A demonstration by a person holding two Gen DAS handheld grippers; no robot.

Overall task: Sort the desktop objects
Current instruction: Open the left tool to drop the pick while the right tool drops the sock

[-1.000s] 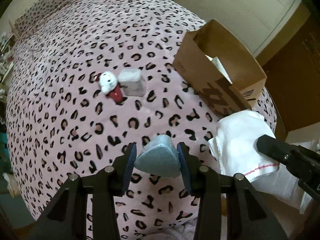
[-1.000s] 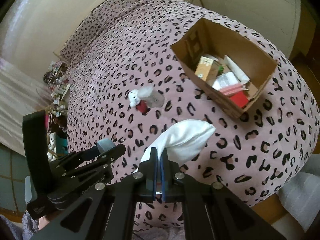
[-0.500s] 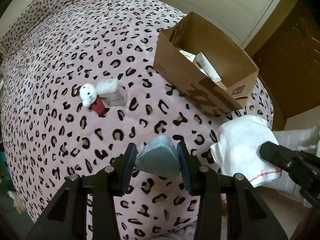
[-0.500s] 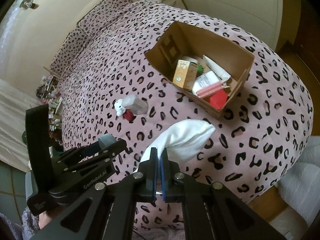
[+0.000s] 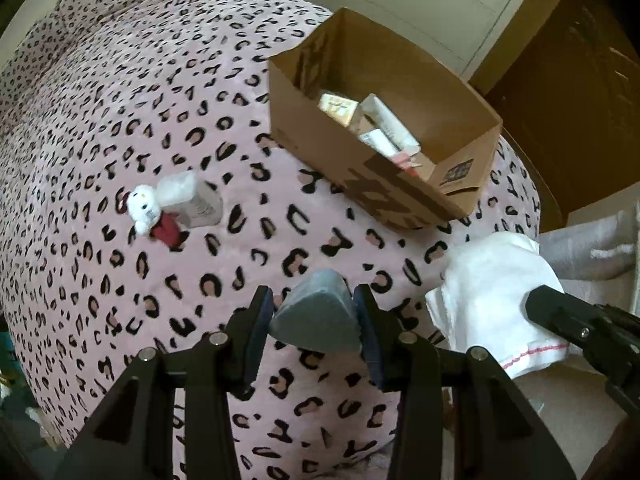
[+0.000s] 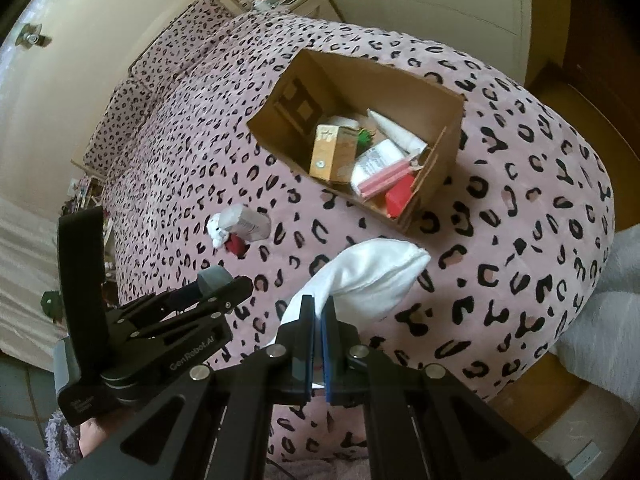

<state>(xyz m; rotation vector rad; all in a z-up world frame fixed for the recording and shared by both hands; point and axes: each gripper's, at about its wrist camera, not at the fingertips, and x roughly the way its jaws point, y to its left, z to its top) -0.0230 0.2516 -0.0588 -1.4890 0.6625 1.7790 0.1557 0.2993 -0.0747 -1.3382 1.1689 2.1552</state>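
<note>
The left gripper (image 5: 314,316) clamps a grey wedge-shaped block (image 5: 318,316), its jaws partly apart. The right gripper (image 6: 318,334) pinches a white cloth (image 6: 372,276) (jaws fully together), with the cardboard box (image 6: 448,152) at one o'clock above the leopard-print bedspread (image 6: 520,240).

The bed cover (image 5: 120,80) is pink with black leopard spots. A brown cardboard box (image 5: 360,184) sits at one o'clock (a red packet (image 6: 400,200) inside). The plush cat (image 5: 148,210) is white and red, the wedge (image 5: 320,316) grey-blue, the cloth (image 6: 376,276) white.
</note>
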